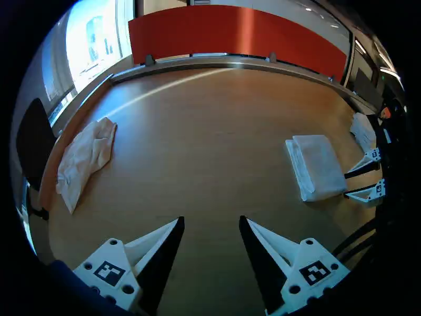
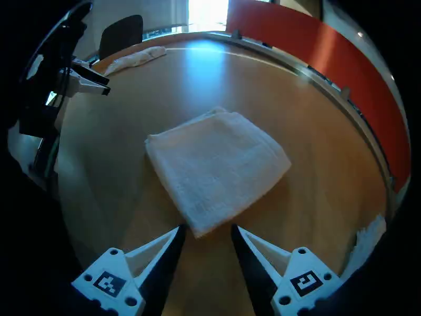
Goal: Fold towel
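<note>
On wooden table point(image 1: 210, 131) | folded towel point(image 2: 216, 163) flat, corner at spread fingertips of right gripper point(image 2: 207, 229), ungripped | left gripper point(image 1: 210, 218) released over wood | crumpled towel point(image 1: 84, 158) well apart

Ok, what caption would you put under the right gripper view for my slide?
Open right hand-held gripper poised at the near corner of a folded towel on a wooden table.

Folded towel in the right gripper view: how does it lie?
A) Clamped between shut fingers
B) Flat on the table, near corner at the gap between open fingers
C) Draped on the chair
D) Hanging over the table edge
B: the folded towel lies flat on the table, its near corner pointing into the gap of the open right gripper, whose fingers are spread and do not clamp it.
</note>
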The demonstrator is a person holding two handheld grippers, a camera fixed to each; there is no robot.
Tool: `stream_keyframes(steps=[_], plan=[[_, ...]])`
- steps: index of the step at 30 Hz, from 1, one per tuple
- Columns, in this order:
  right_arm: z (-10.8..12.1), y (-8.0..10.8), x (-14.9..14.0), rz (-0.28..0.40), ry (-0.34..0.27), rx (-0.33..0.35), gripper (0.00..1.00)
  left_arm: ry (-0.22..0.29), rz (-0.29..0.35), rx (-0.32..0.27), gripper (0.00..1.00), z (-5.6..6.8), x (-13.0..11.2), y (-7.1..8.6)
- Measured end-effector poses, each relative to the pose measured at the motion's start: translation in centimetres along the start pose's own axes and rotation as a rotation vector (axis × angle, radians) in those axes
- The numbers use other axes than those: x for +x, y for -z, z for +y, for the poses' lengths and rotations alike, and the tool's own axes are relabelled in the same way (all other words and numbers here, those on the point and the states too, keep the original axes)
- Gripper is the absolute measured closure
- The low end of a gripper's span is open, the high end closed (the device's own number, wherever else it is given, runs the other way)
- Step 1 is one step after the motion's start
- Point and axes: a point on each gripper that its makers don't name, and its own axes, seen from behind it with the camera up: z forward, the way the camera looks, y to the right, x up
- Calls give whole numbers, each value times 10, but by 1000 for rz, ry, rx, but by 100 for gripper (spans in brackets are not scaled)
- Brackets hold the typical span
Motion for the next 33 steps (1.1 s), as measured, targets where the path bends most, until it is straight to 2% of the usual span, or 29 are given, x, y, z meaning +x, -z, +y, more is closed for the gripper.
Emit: stream_keyframes(steps=[7,13,19,25,33], plan=[[8,-1,0,-7,4,-28,39,-3,1,-1,24,0,1,0],[14,0,0,-8,-5,-48,56,-2,2,0,24,0,1,0],[18,1,0,-9,-14,-58,57,-5,3,-1,24,0,3,0],[16,1,0,-10,-24,-49,75,-6,4,-3,24,1,3,0],[15,1,-4,-20,-37,-47,78,-4,0,-1,24,-1,1,0]])
